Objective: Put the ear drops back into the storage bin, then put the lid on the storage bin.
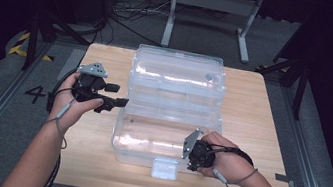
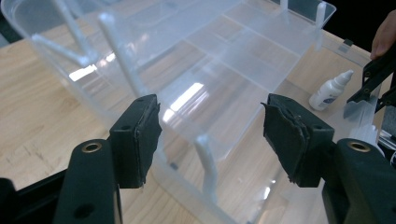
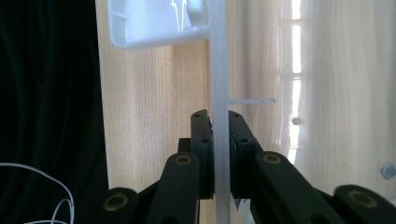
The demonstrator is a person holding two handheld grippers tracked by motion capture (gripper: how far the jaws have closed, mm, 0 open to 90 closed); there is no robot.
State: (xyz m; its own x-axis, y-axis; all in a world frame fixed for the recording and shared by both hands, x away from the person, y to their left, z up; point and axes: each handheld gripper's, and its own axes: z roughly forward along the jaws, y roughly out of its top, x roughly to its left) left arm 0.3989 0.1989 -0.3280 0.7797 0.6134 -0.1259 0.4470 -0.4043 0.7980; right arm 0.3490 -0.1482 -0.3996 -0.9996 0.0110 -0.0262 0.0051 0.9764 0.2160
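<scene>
A large clear plastic box point(image 1: 146, 143) lies open on the wooden table, its other half point(image 1: 177, 75) folded back behind it. A white latch tab point(image 1: 165, 168) sticks out at the front edge. My right gripper point(image 1: 191, 166) points down at the front right of the box. In the right gripper view that gripper point(image 3: 219, 135) is shut on the box's thin front wall point(image 3: 219, 70), beside the latch point(image 3: 159, 23). My left gripper point(image 1: 118, 94) hovers at the box's left side. Its pads point(image 2: 140, 135) stand wide apart and open, with the box wall point(image 2: 208, 163) ahead untouched.
A small white dropper bottle point(image 2: 329, 91) shows through the clear plastic near the right gripper; whether it lies inside the box I cannot tell. Bare wood point(image 1: 89, 152) runs along the left and front of the table. Cables and metal stand legs point(image 1: 168, 23) are on the floor behind.
</scene>
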